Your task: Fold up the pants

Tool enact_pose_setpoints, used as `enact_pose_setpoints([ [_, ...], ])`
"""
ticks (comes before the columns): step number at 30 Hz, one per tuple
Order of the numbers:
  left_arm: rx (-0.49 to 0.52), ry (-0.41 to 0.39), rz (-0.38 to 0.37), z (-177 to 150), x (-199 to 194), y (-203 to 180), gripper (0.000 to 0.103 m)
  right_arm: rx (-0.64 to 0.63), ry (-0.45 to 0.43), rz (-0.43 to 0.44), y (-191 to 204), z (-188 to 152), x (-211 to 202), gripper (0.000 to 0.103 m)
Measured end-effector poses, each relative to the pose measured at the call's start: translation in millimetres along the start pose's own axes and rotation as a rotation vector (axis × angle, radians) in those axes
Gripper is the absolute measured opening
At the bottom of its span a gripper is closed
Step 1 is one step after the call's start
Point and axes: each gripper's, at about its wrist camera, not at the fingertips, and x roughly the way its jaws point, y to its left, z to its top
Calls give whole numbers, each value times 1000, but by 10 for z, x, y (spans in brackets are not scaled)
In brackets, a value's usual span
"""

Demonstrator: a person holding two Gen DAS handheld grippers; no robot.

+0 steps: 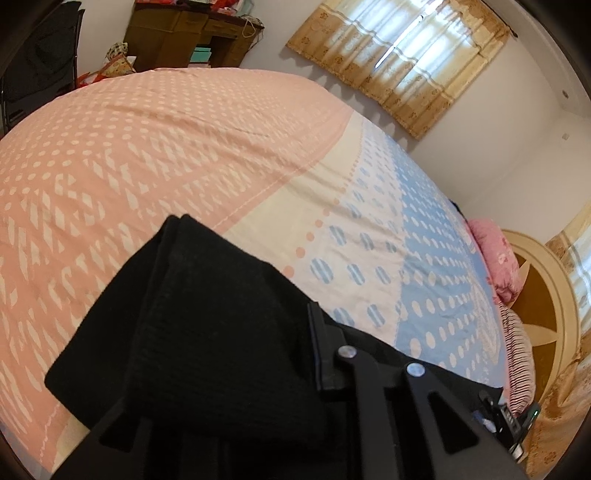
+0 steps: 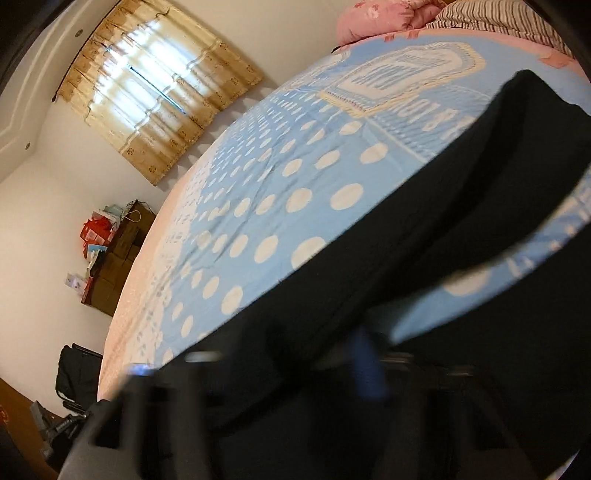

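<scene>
Black pants (image 1: 192, 325) hang in a doubled fold over my left gripper (image 1: 280, 373), which is shut on the cloth; only its right finger (image 1: 325, 354) shows, the rest is under the fabric. The pants are lifted above a bed (image 1: 184, 155) with a pink and blue dotted cover. In the right wrist view the same black pants (image 2: 424, 229) stretch from my right gripper (image 2: 306, 365) up toward the right. That gripper is blurred and buried in cloth, shut on the pants.
A pink pillow (image 1: 496, 254) and round wooden headboard (image 1: 543, 295) lie at the bed's head. Brown cardboard boxes (image 1: 184, 33) stand by the far wall. Curtained window (image 1: 399, 55) behind the bed. A dark bag (image 2: 75, 373) sits on the floor.
</scene>
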Motion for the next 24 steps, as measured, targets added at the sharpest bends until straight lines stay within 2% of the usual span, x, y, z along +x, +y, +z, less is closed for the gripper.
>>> enact_pose_setpoints([
  [3,8,17,-10,36,8,0,18,-38,-25,49,54,47,-120,7],
  [7,25,3,-51,105,-191,3,18,-85,-79,167,207,11,-665,7],
  [10,48,3,-83,101,-352,-3,18,-155,-99,192,297,-144,-1048,7],
  [13,76,11,-73,1,-460,28,18,-182,-82,181,240,-396,-1263,7],
  [16,79,23,-55,-119,-515,135,18,-213,-69,124,98,-690,-1331,7],
  [20,91,22,46,-265,-479,313,18,-225,0,44,-133,-1027,-1084,7],
  [24,95,23,120,-361,-354,451,18,-291,-24,-45,-190,-1182,-909,7],
])
